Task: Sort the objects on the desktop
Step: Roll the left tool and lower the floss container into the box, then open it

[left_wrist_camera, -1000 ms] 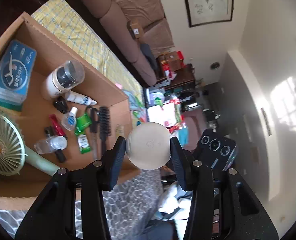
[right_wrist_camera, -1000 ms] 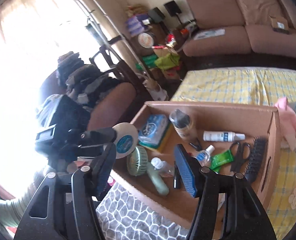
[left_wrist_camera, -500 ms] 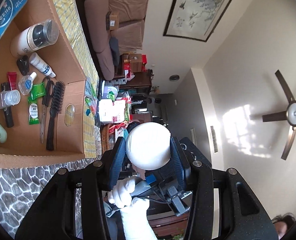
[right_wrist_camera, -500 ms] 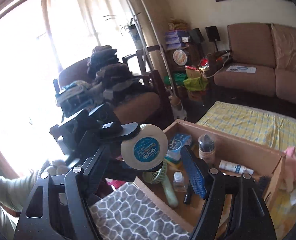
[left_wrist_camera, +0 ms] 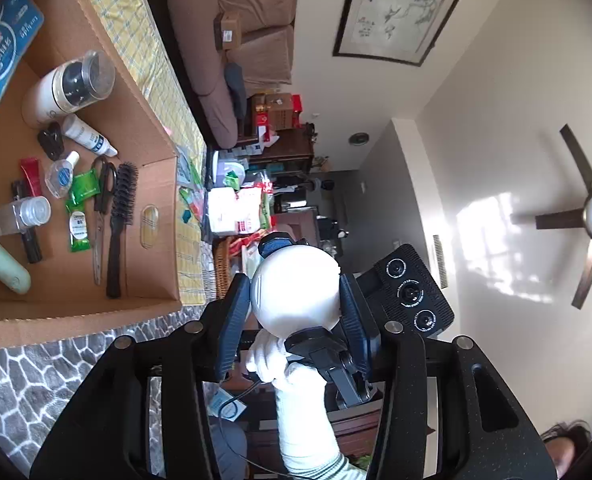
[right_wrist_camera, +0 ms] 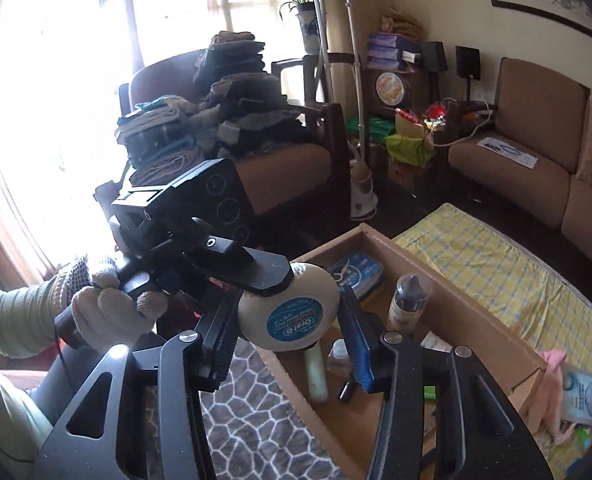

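Note:
A white round floss container [left_wrist_camera: 296, 292] with a blue label [right_wrist_camera: 292, 320] hangs in the air in front of the cardboard box [left_wrist_camera: 152, 148]. My left gripper [left_wrist_camera: 296, 298] is shut on it, one blue pad on each side. In the right wrist view, that gripper's upper finger [right_wrist_camera: 256, 270] lies over the container's top. My right gripper [right_wrist_camera: 288, 334] straddles the same container crosswise. Its jaws are closing and the pads meet the container's sides. A gloved hand [right_wrist_camera: 108, 312] holds the left gripper.
The box [right_wrist_camera: 455, 308] holds a hairbrush [left_wrist_camera: 120, 220], scissors [left_wrist_camera: 102, 208], small bottles, a green fan handle [left_wrist_camera: 0, 260] and a blue packet [left_wrist_camera: 4, 40]. It stands on a grey patterned cloth [right_wrist_camera: 236, 432] beside a yellow checked cloth [right_wrist_camera: 495, 264]. A sofa and a piled-up chair stand behind.
The right gripper came up around the floss container, which now sits between its narrowed jaws. The left gripper rolled and kept its hold.

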